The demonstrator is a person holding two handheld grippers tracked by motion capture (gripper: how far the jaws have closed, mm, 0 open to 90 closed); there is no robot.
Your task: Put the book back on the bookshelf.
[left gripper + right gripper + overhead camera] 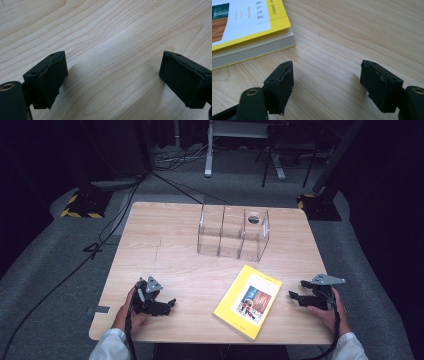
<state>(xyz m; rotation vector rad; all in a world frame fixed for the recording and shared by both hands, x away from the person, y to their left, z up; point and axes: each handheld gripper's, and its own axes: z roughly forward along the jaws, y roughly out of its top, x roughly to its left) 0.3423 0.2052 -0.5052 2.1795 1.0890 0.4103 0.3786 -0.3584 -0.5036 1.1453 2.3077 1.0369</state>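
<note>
yellow book (248,301), pale wood-grain table (165,245)

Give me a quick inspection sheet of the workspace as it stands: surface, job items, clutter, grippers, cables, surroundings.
Surface: light wooden table, bare wood under both grippers.
Job's things: yellow book lying flat, cover up, at the near right; clear plastic organizer with three compartments standing upright farther back, apart from the book.
Clutter: nothing seen.
Grippers: left gripper open, nothing between its fingers; right gripper open, beside the book's right edge, not touching it.
Cables: black cables run across the floor left of the table; one trails from each gripper.
Surroundings: grey carpet, dark room, yellow-black striped stand bases, metal frame legs behind.
</note>
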